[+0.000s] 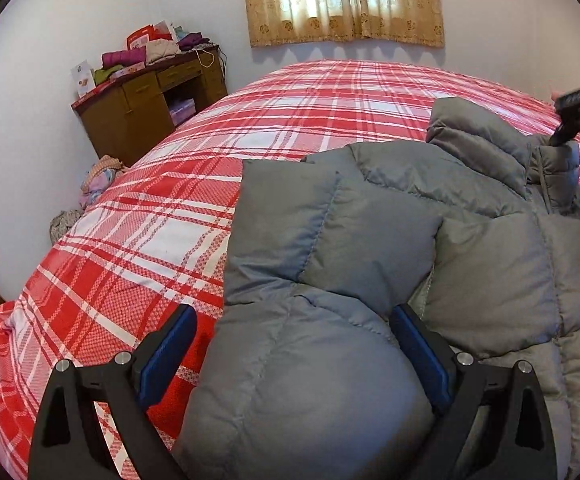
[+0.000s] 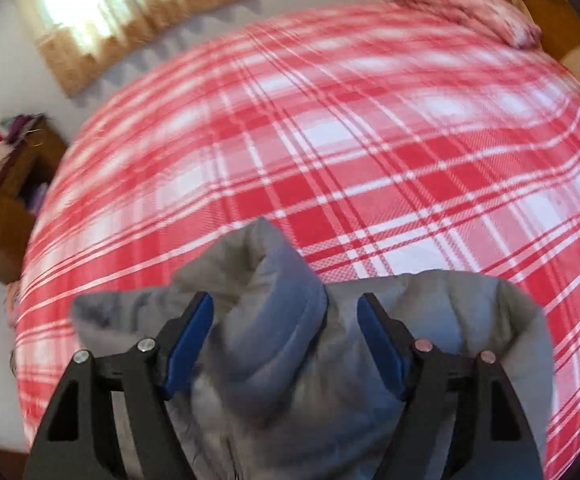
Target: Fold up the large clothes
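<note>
Jacket (image 1: 430,240) sprawls on the bed (image 1: 149,220), long axis running from left gripper (image 1: 294,360) to right gripper (image 2: 285,344); both gape wide, straddling puffy folds, pinching nothing.

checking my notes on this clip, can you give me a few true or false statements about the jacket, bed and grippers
1. The grey puffer jacket lies on a red and white plaid bedspread. True.
2. The left gripper is clamped shut on the jacket. False: its jaws stand wide, with a puffy part of the jacket between them, and the left pad is clear of the fabric.
3. The wooden desk by the wall is piled with folded clothes. True.
4. The curtain is dark blue. False: it is tan and pale, with light coming through.
5. The right gripper hangs over bare bedspread. False: a bunched grey fold of the jacket sits between its open jaws.
</note>
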Demonstrator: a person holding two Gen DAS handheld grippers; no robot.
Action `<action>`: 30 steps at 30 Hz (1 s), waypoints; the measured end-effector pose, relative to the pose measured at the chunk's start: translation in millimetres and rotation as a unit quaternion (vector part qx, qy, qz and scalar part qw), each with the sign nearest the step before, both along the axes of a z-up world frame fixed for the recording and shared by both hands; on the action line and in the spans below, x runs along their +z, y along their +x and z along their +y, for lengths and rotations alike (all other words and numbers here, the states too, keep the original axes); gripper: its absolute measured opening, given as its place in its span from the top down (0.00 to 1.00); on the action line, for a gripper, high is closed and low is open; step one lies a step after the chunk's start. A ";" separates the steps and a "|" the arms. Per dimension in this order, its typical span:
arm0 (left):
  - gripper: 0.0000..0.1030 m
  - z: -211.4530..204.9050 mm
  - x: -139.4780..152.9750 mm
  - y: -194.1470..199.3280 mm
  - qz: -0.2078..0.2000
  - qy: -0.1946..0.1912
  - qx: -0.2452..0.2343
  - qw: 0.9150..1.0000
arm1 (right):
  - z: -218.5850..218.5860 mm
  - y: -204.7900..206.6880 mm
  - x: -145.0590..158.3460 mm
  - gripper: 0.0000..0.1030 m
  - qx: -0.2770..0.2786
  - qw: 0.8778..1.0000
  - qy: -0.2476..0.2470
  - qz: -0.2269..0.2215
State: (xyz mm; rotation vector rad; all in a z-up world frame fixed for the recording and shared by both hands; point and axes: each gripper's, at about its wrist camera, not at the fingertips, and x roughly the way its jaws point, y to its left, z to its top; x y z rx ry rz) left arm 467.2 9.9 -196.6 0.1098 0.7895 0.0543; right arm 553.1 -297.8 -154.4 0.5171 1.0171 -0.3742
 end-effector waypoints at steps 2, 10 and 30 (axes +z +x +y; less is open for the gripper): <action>0.05 -0.2 0.0 0.4 0.001 -0.004 0.000 1.000 | -2.3 -4.4 -6.7 0.44 0.006 1.000 0.017 0.004; 0.05 1.1 0.0 1.5 0.005 -0.015 0.000 1.000 | -11.7 -70.9 4.2 0.84 0.058 0.998 0.021 0.005; 0.05 -15.0 129.8 18.3 -0.056 -0.104 -0.061 0.991 | -6.6 -114.5 -30.9 0.91 0.085 0.987 -0.088 -0.102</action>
